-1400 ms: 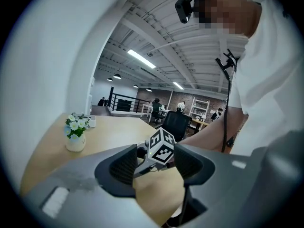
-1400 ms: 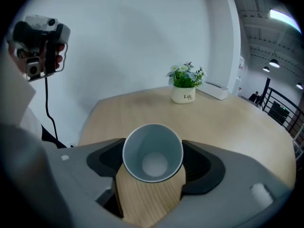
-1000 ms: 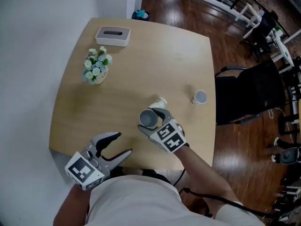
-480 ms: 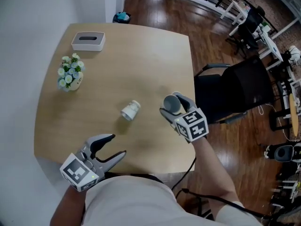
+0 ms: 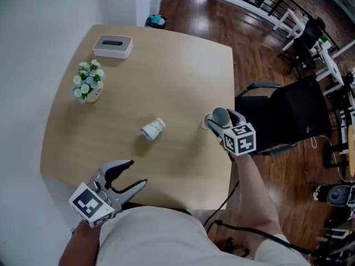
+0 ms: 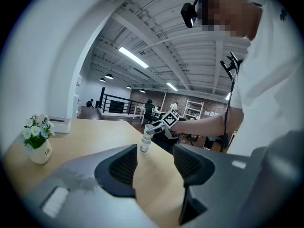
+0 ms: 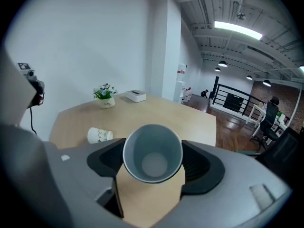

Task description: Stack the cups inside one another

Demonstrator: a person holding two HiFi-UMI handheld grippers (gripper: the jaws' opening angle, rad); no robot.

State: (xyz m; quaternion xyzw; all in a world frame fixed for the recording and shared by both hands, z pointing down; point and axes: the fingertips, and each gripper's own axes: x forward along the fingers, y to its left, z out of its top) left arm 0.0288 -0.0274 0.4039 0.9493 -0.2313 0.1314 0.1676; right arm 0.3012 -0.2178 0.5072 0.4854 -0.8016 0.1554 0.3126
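Right claw (image 5: 220,118), clamped on the grey cup (image 7: 153,152), has swung away from the tipped cup (image 5: 153,129) at its left to just above the standing cup (image 6: 145,146), ready to nest, while the left claw (image 5: 136,172) gapes empty.

Grey cup (image 7: 152,152), empty, being gripped btwn jaws of right gripper (image 7: 152,161) nr table's (image 5: 166,65) right edge, white patterned cup (image 5: 152,130) lying on its side mid-table, well apart.

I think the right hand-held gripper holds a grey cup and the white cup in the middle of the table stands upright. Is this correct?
Not quite. The white cup lies on its side, not upright; the head view shows it. The right hand-held gripper does hold the grey cup.
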